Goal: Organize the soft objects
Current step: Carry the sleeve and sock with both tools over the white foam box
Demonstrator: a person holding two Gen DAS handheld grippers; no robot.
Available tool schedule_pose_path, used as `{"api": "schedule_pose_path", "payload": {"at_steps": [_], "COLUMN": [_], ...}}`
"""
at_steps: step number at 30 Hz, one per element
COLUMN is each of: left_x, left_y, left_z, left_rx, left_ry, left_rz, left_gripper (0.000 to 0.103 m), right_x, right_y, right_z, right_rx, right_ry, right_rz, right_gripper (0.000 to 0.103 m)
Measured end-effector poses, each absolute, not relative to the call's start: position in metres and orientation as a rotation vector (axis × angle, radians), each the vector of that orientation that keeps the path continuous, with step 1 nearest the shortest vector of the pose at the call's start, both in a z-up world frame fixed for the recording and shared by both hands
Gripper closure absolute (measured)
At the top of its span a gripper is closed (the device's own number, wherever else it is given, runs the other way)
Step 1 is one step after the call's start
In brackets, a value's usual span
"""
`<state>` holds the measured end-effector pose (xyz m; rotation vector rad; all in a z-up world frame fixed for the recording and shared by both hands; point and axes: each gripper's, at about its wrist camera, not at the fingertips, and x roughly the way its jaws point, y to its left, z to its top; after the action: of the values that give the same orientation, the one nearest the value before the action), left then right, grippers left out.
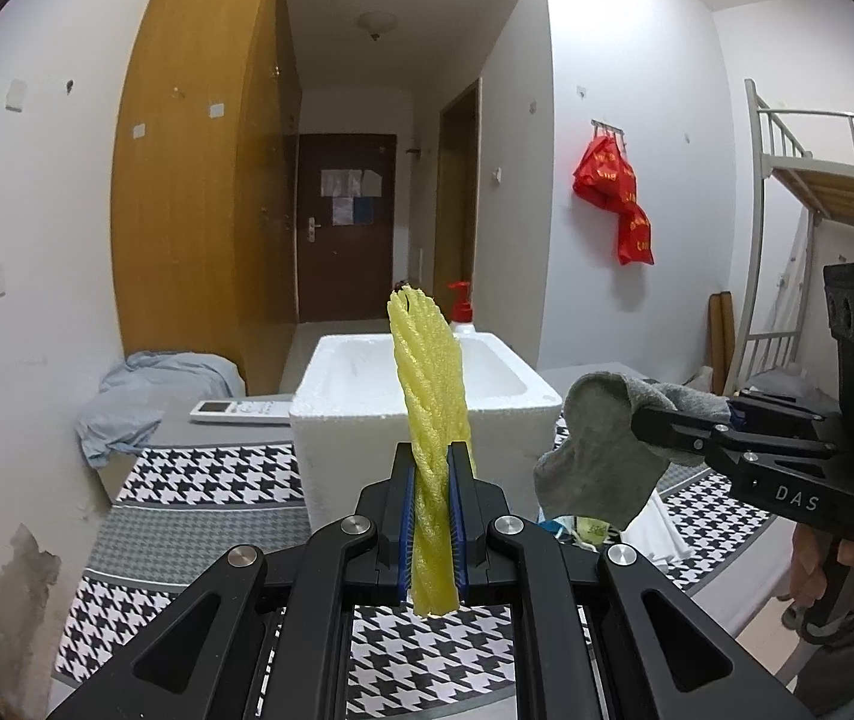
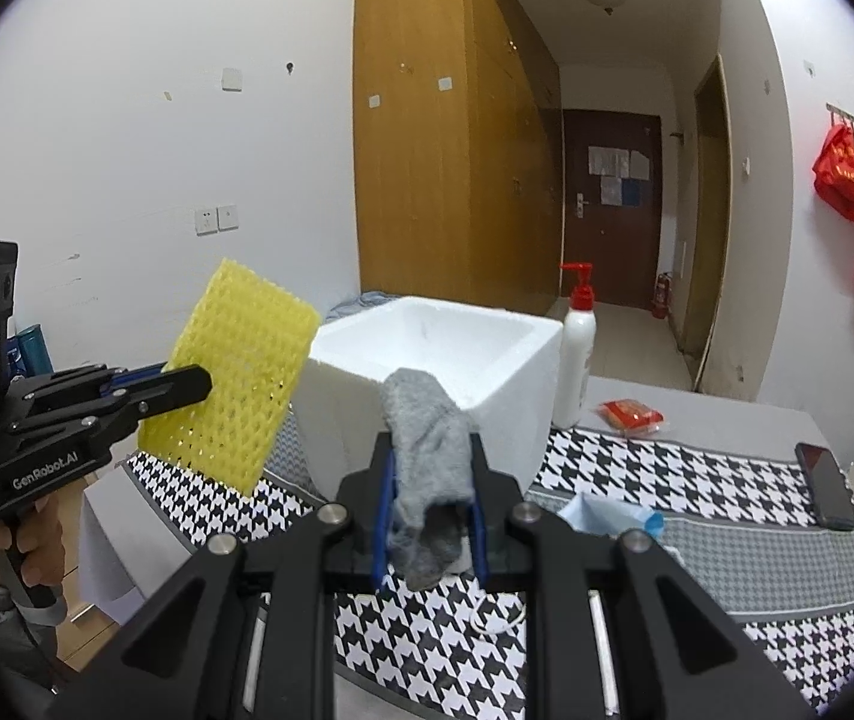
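Right wrist view: left gripper (image 2: 199, 384), marked "GenRobot.AI", pinches yellow foam net (image 2: 235, 384) upright; right gripper (image 2: 430, 480) pinches hanging grey sock (image 2: 427, 456).

One yellow foam net (image 2: 235, 372), one grey sock (image 2: 430, 456), one white foam box (image 2: 487, 360), one pump bottle (image 2: 577, 354).

Two soft items are being held up in front of a white foam box (image 2: 427, 360).

A grey sock (image 2: 430, 456) is being pinched between the jaws of the right gripper (image 2: 430, 480) — its toe end is hanging below them. At the left, a yellow foam net (image 2: 241, 372) is being gripped by the left gripper (image 2: 187, 387), just beside the box. A white pump bottle (image 2: 577, 354) is standing beside the box on the houndstooth cloth (image 2: 697, 474).
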<state>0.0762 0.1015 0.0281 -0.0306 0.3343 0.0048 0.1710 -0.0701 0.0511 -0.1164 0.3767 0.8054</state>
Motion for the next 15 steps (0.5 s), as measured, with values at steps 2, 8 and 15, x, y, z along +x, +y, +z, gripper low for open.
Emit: {"api": "schedule_pose_path", "payload": {"at_steps": [2, 8, 15], "left_x": [0.075, 0.073, 0.078], "left_y": [0.101, 0.102, 0.104], "left_z": [0.032, 0.049, 0.061], "left_rx": [-0.027, -0.006, -0.004], "left_ry": [0.327, 0.294, 0.280], "left_rz": [0.010, 0.018, 0.013], "left_gripper": [0.092, 0.092, 0.092], "right_x": [0.169, 0.167, 0.170], "right_y": [-0.069, -0.065, -0.059], "right_z": [0.057, 0.077, 0.092], "right_rx": [-0.124, -0.142, -0.154], "right_ry": [0.363, 0.320, 0.292], "right_rz": [0.806, 0.803, 0.804], "right_gripper": [0.079, 0.079, 0.079]}}
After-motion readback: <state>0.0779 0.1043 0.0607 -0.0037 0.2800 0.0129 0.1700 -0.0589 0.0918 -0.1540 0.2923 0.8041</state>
